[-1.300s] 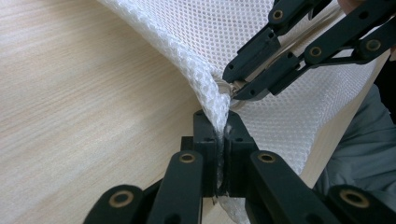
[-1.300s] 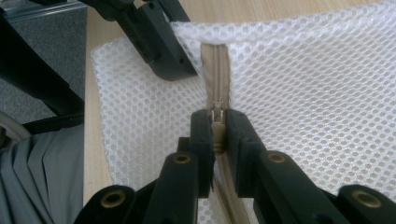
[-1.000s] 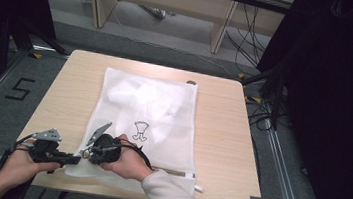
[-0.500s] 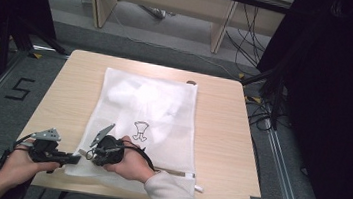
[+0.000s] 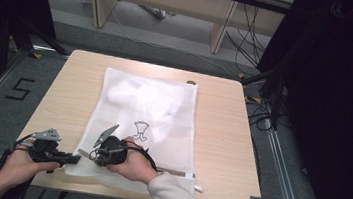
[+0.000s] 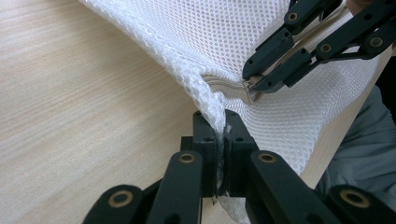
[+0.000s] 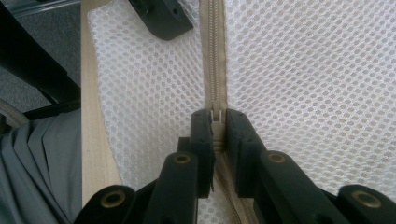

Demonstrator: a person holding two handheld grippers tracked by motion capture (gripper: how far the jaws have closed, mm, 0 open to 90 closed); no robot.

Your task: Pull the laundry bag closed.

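Note:
A white mesh bag (image 5: 153, 107) with a small black emblem lies flat on the wooden table (image 5: 221, 135), its zipper edge toward the person. My left gripper (image 5: 76, 159) is shut on the bag's near left corner, with mesh (image 6: 196, 37) pinched between its jaws (image 6: 219, 140). Just right of it, my right gripper (image 5: 88, 154) is shut on the zipper pull (image 7: 216, 122) of the beige zipper (image 7: 213, 56). In the left gripper view the right gripper (image 6: 252, 86) clamps the pull close to the corner. White contents show faintly inside the bag's far half.
The table's near edge runs just under both hands. Bare wood lies to the left and right of the bag. Desk legs and cables (image 5: 263, 114) stand beyond the far edge, and a "5" (image 5: 19, 89) is marked on the floor at the left.

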